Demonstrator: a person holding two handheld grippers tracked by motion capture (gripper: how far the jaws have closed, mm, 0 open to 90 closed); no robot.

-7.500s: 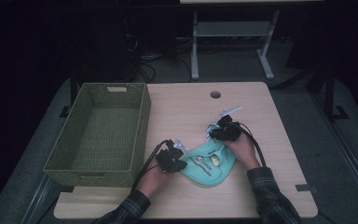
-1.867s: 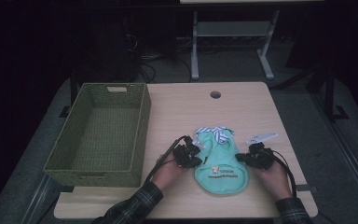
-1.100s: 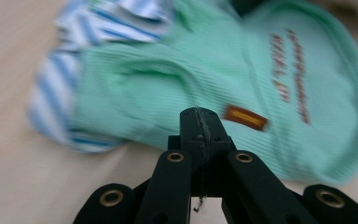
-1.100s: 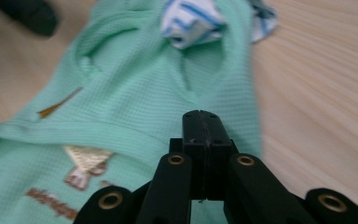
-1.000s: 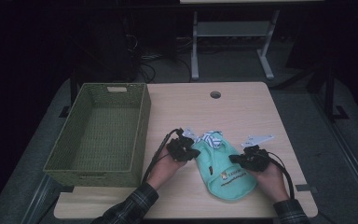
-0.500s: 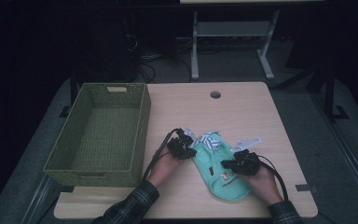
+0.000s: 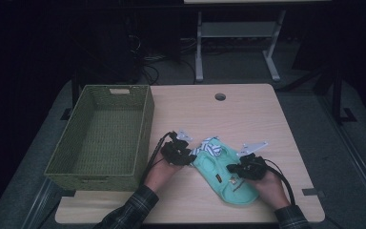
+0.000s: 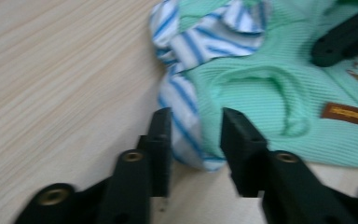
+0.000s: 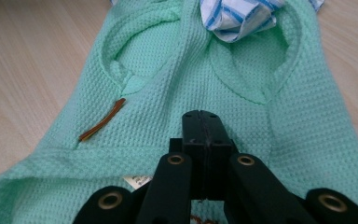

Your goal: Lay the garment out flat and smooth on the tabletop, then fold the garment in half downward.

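Observation:
A mint-green waffle-knit small garment [image 7: 221,177] lies diagonally on the wooden table [image 7: 205,117], with a blue-and-white striped collar [image 7: 209,146] at its upper left end. In the left gripper view, my left gripper [image 8: 196,140] is open, its jaws standing either side of the striped hem [image 8: 186,126] at the garment's edge. My right gripper [image 9: 204,122] is shut and its tips rest on the green fabric [image 9: 177,70], below the two sleeve openings. A brown label [image 9: 102,122] sits to its left. The right gripper's black jaws [image 8: 345,39] also show on the garment in the left gripper view.
A green woven basket [image 7: 93,179] stands empty along the table's left side, close to my left hand. A cable hole [image 7: 220,97] sits near the far edge. Bare wood stretches behind the garment, and a metal stand [image 7: 238,33] is on the floor beyond.
The garment has swung from lying straight to lying diagonally, collar toward the left. My right gripper has moved left onto the fabric. My left gripper has shifted slightly left to the striped edge.

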